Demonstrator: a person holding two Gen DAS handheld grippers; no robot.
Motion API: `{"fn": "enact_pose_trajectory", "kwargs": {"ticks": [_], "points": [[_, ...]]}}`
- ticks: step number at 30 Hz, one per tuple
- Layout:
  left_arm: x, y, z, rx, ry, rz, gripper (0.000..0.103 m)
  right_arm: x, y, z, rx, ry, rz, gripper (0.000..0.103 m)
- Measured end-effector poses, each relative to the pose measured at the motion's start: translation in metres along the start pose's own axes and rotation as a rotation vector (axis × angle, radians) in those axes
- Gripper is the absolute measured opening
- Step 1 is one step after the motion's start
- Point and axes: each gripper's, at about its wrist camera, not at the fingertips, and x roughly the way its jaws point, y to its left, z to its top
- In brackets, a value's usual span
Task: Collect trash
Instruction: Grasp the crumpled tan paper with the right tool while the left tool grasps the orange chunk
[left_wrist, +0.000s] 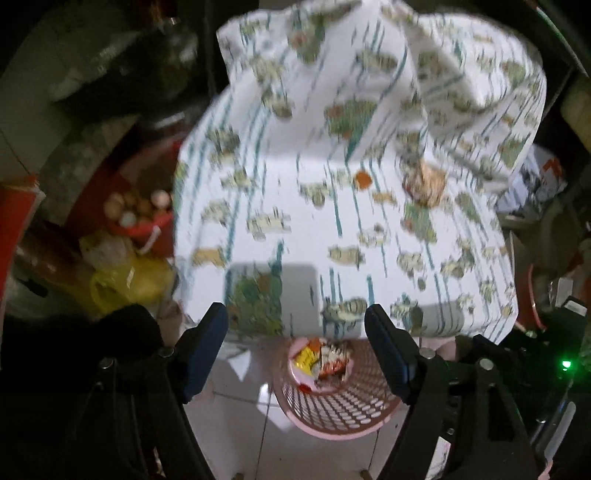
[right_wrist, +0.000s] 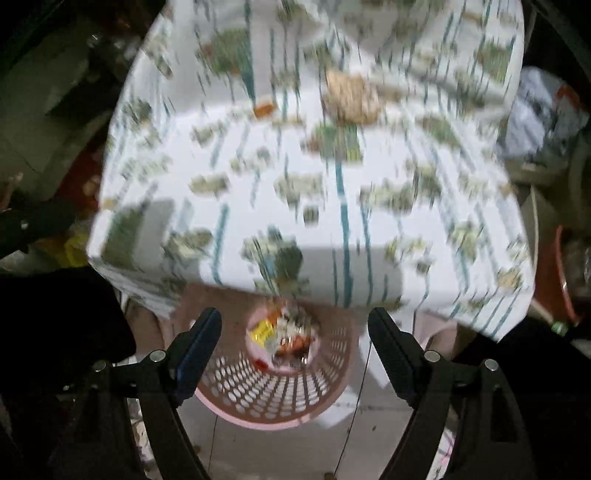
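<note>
Both claws are hanging released and empty, left claw (left_wrist: 295, 350) and right claw (right_wrist: 295, 350), above a pink basket (right_wrist: 273, 402) on the floor, where wrappers (right_wrist: 284, 336) are lying beside the cloth-covered worktop (right_wrist: 295, 192).

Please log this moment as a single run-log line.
left gripper: open, empty | right gripper: open, empty | pink basket: on floor, holds wrappers | table: crumpled scrap left
</note>
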Motion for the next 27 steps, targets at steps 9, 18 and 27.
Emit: {"fn": "enact_pose_trajectory", "kwargs": {"ticks": [9,18,27], "points": [[-0.053,-0.015,0.038,0.063,-0.165,0.02,0.075,-0.053,-0.001,0.022,-0.035,-0.174,-0.001,0.083],[-0.098,-0.034,0.104,0.141,-0.318,0.027,0.081,-0.12,-0.035,0.096,-0.044,-0.341,-0.018,0.083],[-0.066,-0.038,0.136,0.17,-0.364,0.069,0.098,-0.13,-0.067,0.158,-0.05,-0.455,-0.085,0.083]]}}
